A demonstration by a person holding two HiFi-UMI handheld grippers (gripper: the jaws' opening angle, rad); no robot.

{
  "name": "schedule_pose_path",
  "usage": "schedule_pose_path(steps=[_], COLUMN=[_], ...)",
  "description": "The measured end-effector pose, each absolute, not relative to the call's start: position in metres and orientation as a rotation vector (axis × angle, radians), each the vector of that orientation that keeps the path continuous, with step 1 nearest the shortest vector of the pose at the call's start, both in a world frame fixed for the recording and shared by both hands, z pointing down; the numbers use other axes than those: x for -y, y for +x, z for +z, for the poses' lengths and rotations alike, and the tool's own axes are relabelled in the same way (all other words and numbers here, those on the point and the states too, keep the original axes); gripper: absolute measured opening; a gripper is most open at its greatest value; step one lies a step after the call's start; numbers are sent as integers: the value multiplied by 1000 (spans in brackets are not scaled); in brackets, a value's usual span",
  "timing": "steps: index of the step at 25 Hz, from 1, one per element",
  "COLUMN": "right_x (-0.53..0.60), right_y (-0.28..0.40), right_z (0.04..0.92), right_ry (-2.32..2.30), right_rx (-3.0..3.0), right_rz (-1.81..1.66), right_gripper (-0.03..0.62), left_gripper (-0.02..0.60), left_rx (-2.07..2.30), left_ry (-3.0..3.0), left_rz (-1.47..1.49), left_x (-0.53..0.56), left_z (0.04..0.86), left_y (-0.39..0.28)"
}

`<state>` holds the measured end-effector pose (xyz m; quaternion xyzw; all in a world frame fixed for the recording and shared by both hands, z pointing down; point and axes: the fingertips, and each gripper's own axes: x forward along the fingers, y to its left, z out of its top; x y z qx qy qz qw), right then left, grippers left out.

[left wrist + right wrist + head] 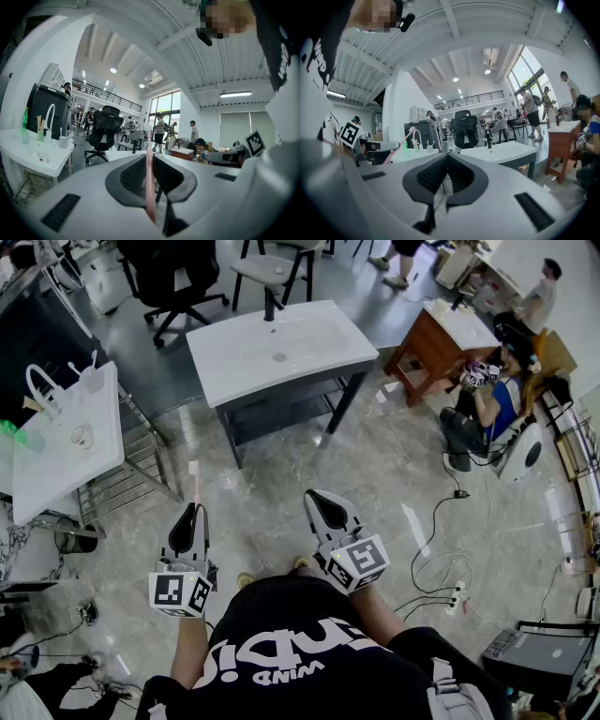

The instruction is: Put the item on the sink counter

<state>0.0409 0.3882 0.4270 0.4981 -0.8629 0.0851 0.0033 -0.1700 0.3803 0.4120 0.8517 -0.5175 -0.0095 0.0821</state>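
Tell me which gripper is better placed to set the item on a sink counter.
Left: the left gripper has its jaws shut on the pink toothbrush; the right gripper is shut and empty.

both arms held low out front, side by side, a gap between. left hand-held gripper (pixel 193 510) (pixel 149 157) points forward, jaws pinched on thin pink toothbrush (pixel 197 486) (pixel 149 185), brush poking past tips. right hand-held gripper (pixel 316 498) (pixel 446 156) jaws pressed together, nothing between. bare left forearm (pixel 187 648) tucked near torso.
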Motion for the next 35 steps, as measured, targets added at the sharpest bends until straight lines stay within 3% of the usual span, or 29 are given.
schedule_pose_path(steps=[24, 35], right_x=[-412, -355], right_y=[-3, 7], right_z=[437, 441], right_ry=[1649, 1673], right_rx=[2677, 2667], right_rz=[330, 335], right_gripper=[18, 18], left_gripper=[58, 58], left_rx=[1422, 1419], left_ry=[2604, 2596], left_rz=[-26, -38], left_x=[-374, -316], left_z=[416, 419], left_y=[-205, -200])
